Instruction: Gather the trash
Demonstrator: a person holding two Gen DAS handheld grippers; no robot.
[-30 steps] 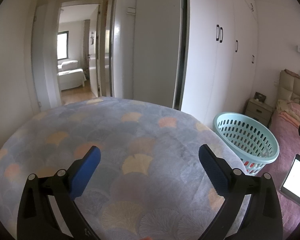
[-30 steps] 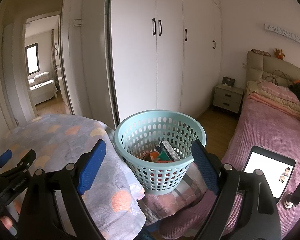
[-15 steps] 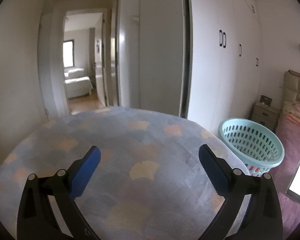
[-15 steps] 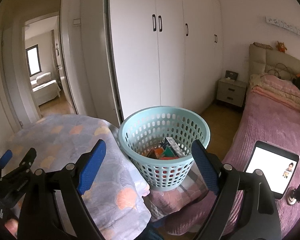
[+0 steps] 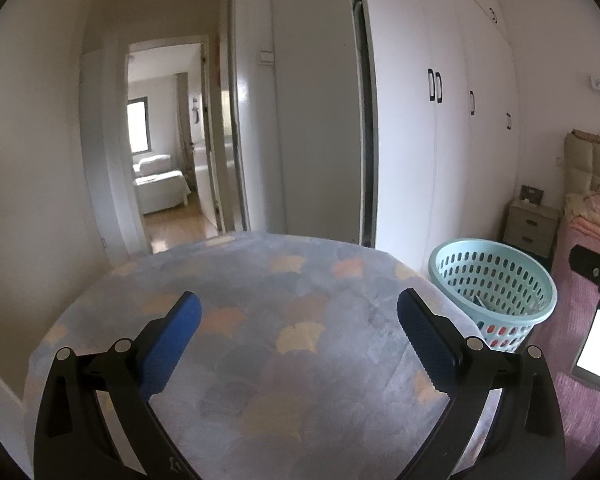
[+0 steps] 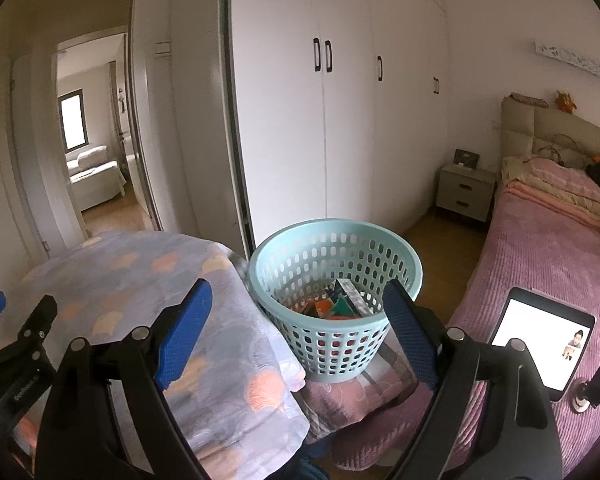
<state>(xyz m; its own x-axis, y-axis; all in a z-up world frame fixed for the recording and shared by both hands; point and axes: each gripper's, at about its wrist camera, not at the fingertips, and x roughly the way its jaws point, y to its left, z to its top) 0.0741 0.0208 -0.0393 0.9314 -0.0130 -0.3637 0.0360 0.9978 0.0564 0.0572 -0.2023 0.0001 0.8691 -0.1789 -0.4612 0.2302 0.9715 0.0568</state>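
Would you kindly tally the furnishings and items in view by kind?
Basket: 1
Grippers, left and right: 2
Tablet: 1
Nightstand: 1
Bed: 1
Total: 6

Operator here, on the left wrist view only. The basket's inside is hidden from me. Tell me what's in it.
Observer: The basket holds several colourful wrappers and small boxes at the bottom.
Operator: Report what it stands on.
Observer: It sits on a pink cushion between the patterned blanket and the bed.
Operator: Give me the right tool's state.
Observer: The right tool is open and empty, pointing at the basket.
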